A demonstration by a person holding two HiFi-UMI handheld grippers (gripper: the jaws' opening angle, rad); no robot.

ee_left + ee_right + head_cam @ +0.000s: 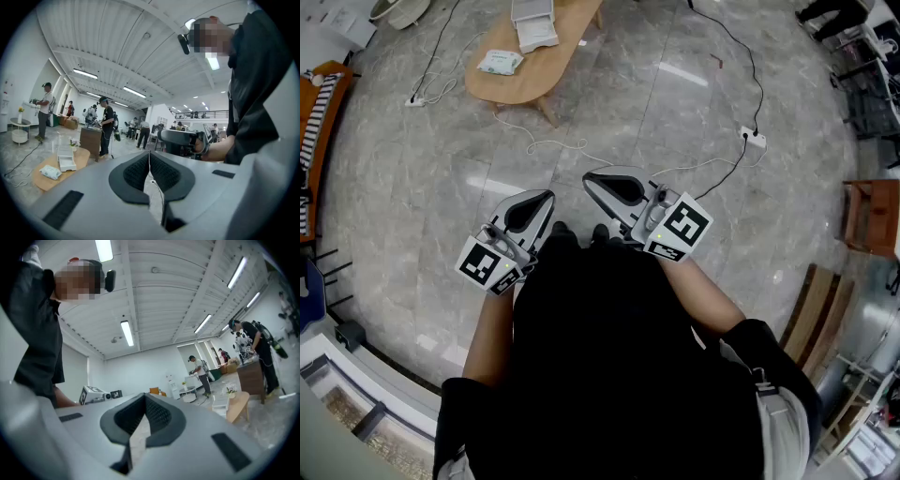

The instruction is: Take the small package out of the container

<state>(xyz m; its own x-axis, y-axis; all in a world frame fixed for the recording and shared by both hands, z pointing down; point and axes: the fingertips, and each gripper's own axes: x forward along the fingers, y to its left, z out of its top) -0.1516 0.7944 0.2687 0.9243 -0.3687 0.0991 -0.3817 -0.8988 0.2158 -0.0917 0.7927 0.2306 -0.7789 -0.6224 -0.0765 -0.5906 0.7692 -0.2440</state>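
A low oval wooden table stands far ahead on the marble floor. On it sit a white container and, beside that, a small white-and-green package. The left gripper view shows the same container and package at the lower left. I hold both grippers close to my body, well short of the table. My left gripper is shut and empty, its pads meeting. My right gripper is also shut with nothing in it.
Cables trail over the floor to a power strip at the right and another at the left. A wooden stool stands at the right edge and an orange seat at the left. Several people work in the background.
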